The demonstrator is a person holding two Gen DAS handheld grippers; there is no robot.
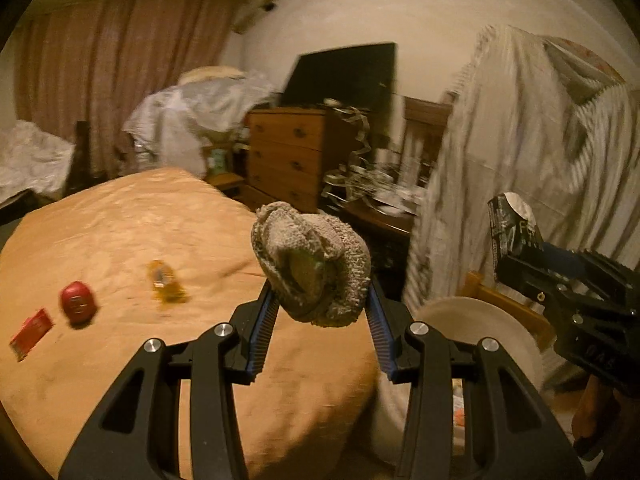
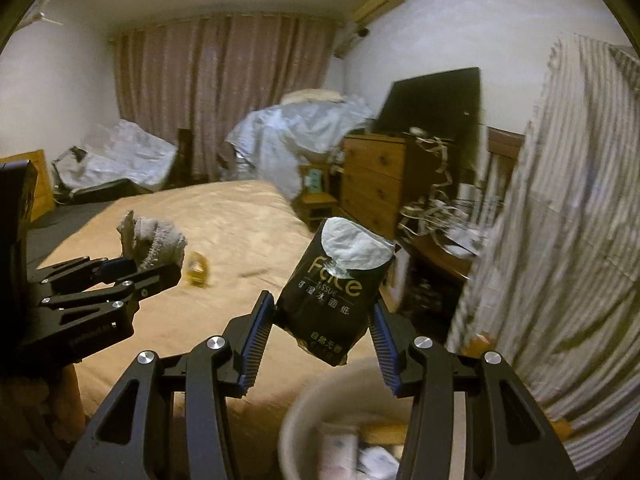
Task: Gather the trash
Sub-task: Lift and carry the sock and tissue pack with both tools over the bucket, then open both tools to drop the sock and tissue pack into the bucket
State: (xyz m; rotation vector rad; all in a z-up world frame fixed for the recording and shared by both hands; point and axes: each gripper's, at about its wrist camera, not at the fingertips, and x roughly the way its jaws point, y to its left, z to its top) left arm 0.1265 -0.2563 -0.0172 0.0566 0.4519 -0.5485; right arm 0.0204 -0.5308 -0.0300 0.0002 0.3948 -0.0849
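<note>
My left gripper (image 1: 320,300) is shut on a crumpled grey cloth (image 1: 312,268) and holds it in the air over the bed's right edge; it also shows in the right wrist view (image 2: 154,240). My right gripper (image 2: 322,312) is shut on a black tissue pack (image 2: 336,292) with a torn silver top, held above a white bin (image 2: 304,412). The pack also shows in the left wrist view (image 1: 512,228), and the bin (image 1: 480,320) sits low right there. On the tan bed (image 1: 120,240) lie a yellow wrapper (image 1: 166,284), a red round object (image 1: 78,302) and a red box (image 1: 30,334).
A wooden dresser (image 1: 288,152) with a black screen (image 1: 344,76) stands beyond the bed. A striped sheet (image 1: 520,160) hangs at the right beside the bin. A cluttered dark table (image 2: 440,240) is behind the bin. Covered furniture (image 2: 120,160) stands before curtains.
</note>
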